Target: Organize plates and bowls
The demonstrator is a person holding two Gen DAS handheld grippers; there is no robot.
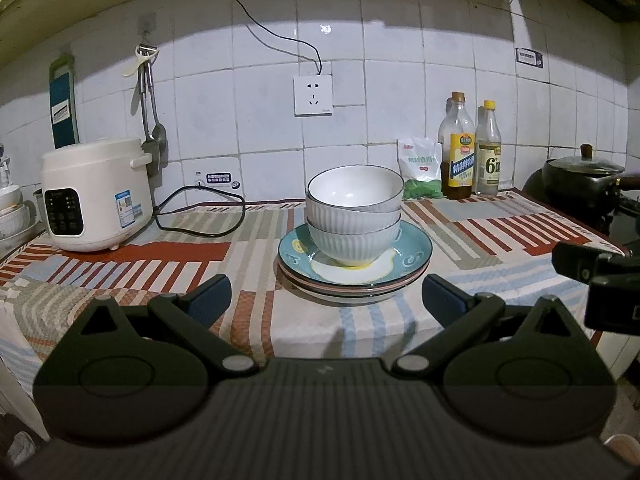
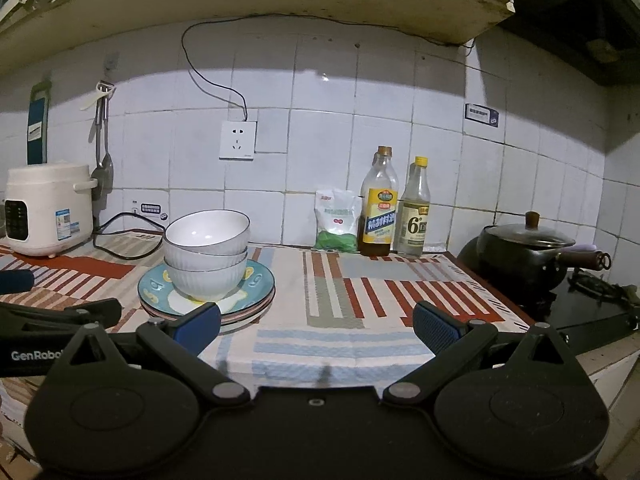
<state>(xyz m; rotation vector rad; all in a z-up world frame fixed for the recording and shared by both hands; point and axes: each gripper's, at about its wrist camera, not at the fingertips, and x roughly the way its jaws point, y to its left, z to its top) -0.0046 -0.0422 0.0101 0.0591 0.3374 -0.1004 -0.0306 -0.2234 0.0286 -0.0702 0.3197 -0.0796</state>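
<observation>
While both tools (image 1: 326,300) (image 2: 316,326) gape empty, bowls (image 1: 354,210) sit on the striped cloth (image 1: 500,240).

A home kitchen: white tiled wall, a rice cooker (image 1: 96,194) plugged in on a patterned cloth counter (image 1: 248,264), 2 condiment bottles (image 1: 470,152), hanging utensils (image 1: 150,108), and a lidded black pot (image 2: 528,254) on the stove.

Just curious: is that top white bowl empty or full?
Empty. The top bowl sits upright, and its bare white inside shows in both views.
</observation>
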